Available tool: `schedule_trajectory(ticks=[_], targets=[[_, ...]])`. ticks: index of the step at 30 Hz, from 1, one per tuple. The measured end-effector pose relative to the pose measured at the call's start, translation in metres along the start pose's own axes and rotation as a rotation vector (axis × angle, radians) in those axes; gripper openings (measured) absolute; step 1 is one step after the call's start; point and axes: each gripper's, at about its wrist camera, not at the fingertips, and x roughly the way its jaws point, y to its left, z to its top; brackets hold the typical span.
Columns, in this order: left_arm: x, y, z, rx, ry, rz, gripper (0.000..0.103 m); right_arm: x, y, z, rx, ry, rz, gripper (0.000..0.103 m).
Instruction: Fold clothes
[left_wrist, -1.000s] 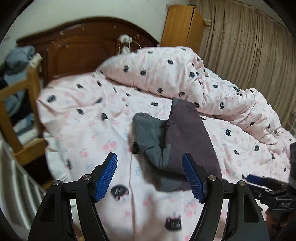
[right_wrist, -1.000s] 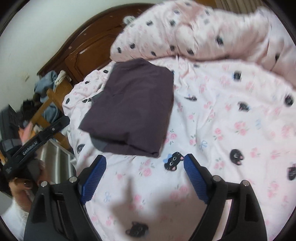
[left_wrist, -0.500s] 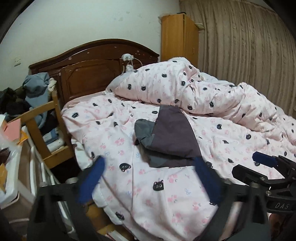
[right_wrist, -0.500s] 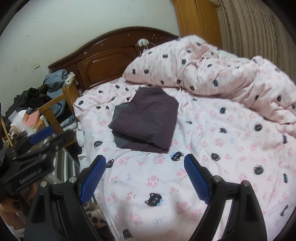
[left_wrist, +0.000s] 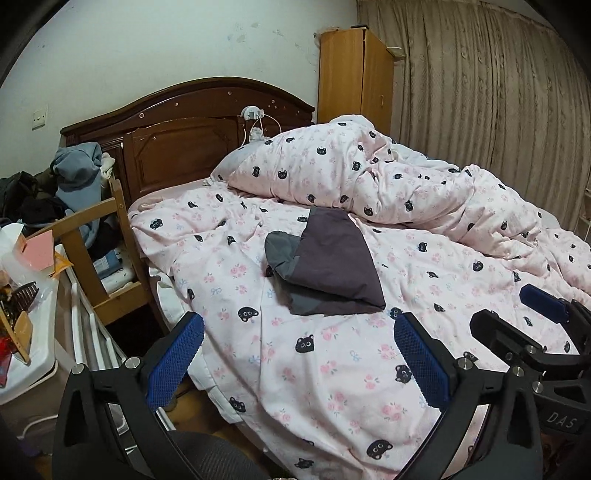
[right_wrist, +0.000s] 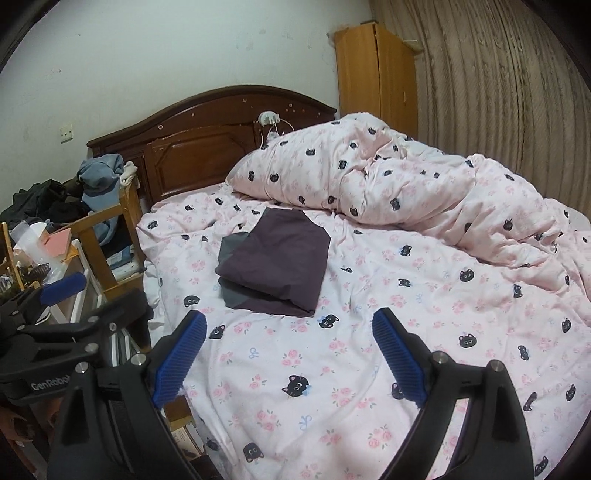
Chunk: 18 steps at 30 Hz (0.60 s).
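Observation:
A folded dark purple and grey garment (left_wrist: 327, 266) lies flat on the pink cat-print bed sheet (left_wrist: 332, 362), also in the right wrist view (right_wrist: 275, 266). My left gripper (left_wrist: 295, 365) is open and empty, held back from the bed's near edge, well short of the garment. My right gripper (right_wrist: 290, 354) is open and empty, also above the near part of the bed. Each gripper shows in the other's view, the right one (left_wrist: 543, 325) and the left one (right_wrist: 62, 295).
A bunched pink duvet (left_wrist: 388, 184) lies behind the garment. A wooden headboard (left_wrist: 184, 136), a wooden chair with piled clothes (left_wrist: 81, 192) and a cluttered white stand (left_wrist: 26, 295) are at the left. A wardrobe (left_wrist: 354, 77) and curtains (left_wrist: 498, 92) are at the back.
Both grippers have pulled back and up from the folded garment, which now lies farther away. The garment has stayed where it was on the bed.

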Motion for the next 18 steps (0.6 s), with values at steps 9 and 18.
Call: schedule_trajectory(ticks=[9, 18], targets=[[-0.012, -0.003, 0.001, 0.040, -0.003, 0.023, 0.102, -0.019, 0.004, -0.001, 0.001, -0.028, -0.005, 0.098], [-0.015, 0.003, 0.006, 0.031, 0.000, 0.034, 0.102, -0.027, 0.004, 0.001, -0.007, -0.030, -0.011, 0.099]])
